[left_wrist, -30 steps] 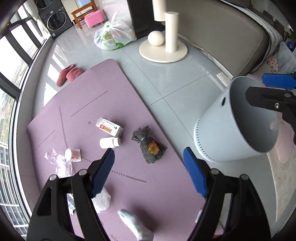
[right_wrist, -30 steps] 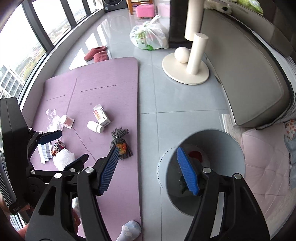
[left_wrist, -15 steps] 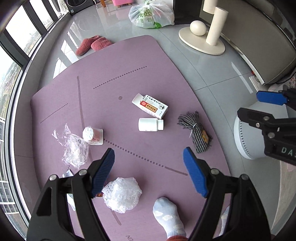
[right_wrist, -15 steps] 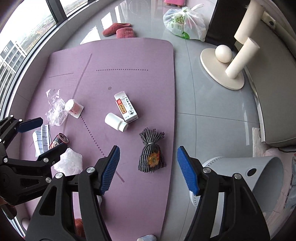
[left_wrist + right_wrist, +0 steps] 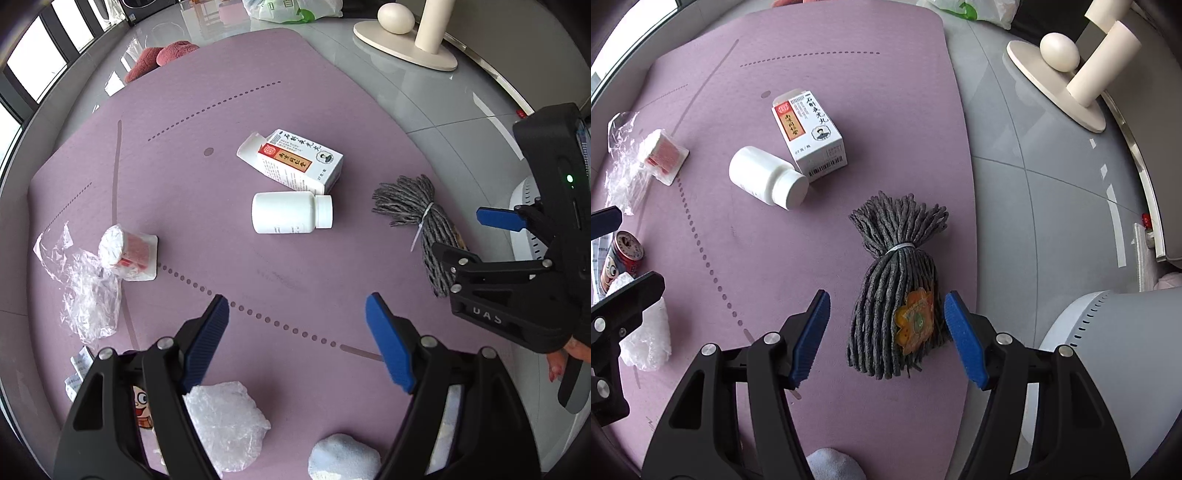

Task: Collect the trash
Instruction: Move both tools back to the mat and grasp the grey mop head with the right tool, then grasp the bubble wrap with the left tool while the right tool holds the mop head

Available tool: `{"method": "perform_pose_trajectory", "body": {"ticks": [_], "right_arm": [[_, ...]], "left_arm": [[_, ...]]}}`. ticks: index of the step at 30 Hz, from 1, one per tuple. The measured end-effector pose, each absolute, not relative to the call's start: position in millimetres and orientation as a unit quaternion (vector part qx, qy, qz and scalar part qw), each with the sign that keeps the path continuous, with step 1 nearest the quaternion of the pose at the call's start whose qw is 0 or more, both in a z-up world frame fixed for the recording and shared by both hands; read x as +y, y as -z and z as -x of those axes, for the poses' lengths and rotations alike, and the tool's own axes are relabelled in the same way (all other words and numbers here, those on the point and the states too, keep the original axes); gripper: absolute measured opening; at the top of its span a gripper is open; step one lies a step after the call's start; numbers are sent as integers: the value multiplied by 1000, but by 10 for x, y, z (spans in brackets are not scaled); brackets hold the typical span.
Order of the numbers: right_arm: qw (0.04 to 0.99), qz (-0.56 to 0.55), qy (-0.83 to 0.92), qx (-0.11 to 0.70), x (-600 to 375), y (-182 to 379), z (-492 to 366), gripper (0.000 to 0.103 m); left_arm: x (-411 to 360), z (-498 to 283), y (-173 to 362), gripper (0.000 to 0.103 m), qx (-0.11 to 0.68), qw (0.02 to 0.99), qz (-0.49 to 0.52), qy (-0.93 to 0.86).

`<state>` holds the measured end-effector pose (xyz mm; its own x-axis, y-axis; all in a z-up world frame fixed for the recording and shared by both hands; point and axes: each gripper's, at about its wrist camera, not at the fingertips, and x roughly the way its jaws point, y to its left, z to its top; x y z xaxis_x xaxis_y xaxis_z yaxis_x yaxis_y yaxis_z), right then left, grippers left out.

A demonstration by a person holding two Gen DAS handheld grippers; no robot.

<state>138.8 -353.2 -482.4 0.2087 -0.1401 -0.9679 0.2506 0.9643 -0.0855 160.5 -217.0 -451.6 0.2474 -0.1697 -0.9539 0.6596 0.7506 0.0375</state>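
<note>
A purple mat (image 5: pixel 155 192) lies on grey floor. Left view: the left gripper (image 5: pixel 297 338), fingers apart and empty, hangs above crumpled plastic (image 5: pixel 225 421) at the mat's near edge.

Right view: the right gripper (image 5: pixel 886 339), fingers apart, straddles the grey mop head (image 5: pixel 897 288) at the mat's right edge, apparently not yet gripping; next, I judge, close and carry it to the bin (image 5: pixel 1115 369).

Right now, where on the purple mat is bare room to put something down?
Free: the purple mat's far half, beyond the white medicine box, and the middle strip between the white plastic bottle and the left claw. Crowded: the left edge, around the crumpled clear film.

chinese lettering and a barcode on the medicine box (image 5: pixel 809 136)
</note>
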Motion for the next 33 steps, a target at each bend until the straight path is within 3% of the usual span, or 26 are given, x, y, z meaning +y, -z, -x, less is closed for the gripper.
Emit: {"method": "perform_pose_trajectory", "body": {"ticks": [2,3,5,6,22,33], "right_arm": [[772,-38,126,622,-3542,5005,-1396,61],[769,-34,124,626,-3541,5076,-1399,43],[761,-22,121,637,-3541,5152,-1404,19],[763,-18,118,635,-3534,5134,-1401,17],[783,32,-30,620,-2531,4001,-1413,15],[794,57,-92,598,-1880,4104,-1409,15]], "left_arm": [[-2194,-1559,4700,77,551,755,-226,274],[-2204,-1538,4763,77,553,754,-225,273],[-2212,-1504,4823,77,557,753,-221,272],[-2208,-1488,4814,77,558,752,-220,272],[-1168,-1309,3996,77,581,777,-189,153],[-526,-1170,4535,77,589,779,-181,113]]}}
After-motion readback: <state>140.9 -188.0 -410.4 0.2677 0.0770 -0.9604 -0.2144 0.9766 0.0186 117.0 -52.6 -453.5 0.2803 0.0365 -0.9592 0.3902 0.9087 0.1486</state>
